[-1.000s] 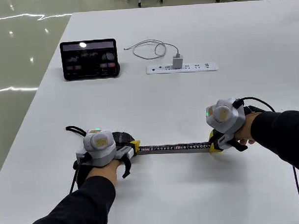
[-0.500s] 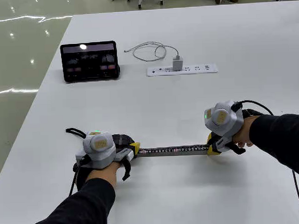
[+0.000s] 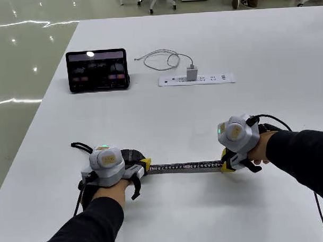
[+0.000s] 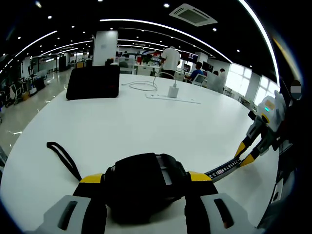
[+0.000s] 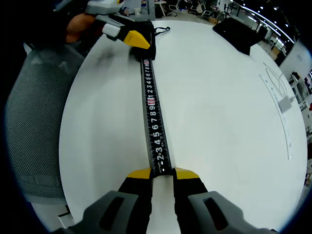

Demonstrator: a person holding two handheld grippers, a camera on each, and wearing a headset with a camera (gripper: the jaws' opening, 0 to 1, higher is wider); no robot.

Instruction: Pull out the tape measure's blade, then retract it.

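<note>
tape measure (image 3: 132, 155), blade drawn out, retraction not yet done.

head view: the black case (image 3: 128, 153) lies close to the desk's (image 3: 204, 119) near edge, toward its left edge. the left gripper (image 3: 139, 165) has its jaws clamped across it. the blade (image 3: 187, 166) runs flat on the desk, roughly parallel to the near edge, from the case rightward to the right gripper (image 3: 225, 162), whose jaws are pinched on the blade's tip. the tablet (image 3: 97, 69), cable (image 3: 162, 56) and power strip (image 3: 196, 78) sit well apart, toward the far edge.

left gripper view: the case sits between the two yellow-tipped jaws, pressed on both sides. a strap (image 4: 63, 157) trails off to its left, and the blade leaves on the right toward the other gripper.

right gripper view: the blade runs straight ahead from the closed jaws, numbers up, its long axis in line with the gripper, and ends at the case held at the far end. bare desk lies on either side of it.

judgement: the coming move turns on this axis. the right gripper would ride the blade's length back toward the case, and nothing stands in that lane.
</note>
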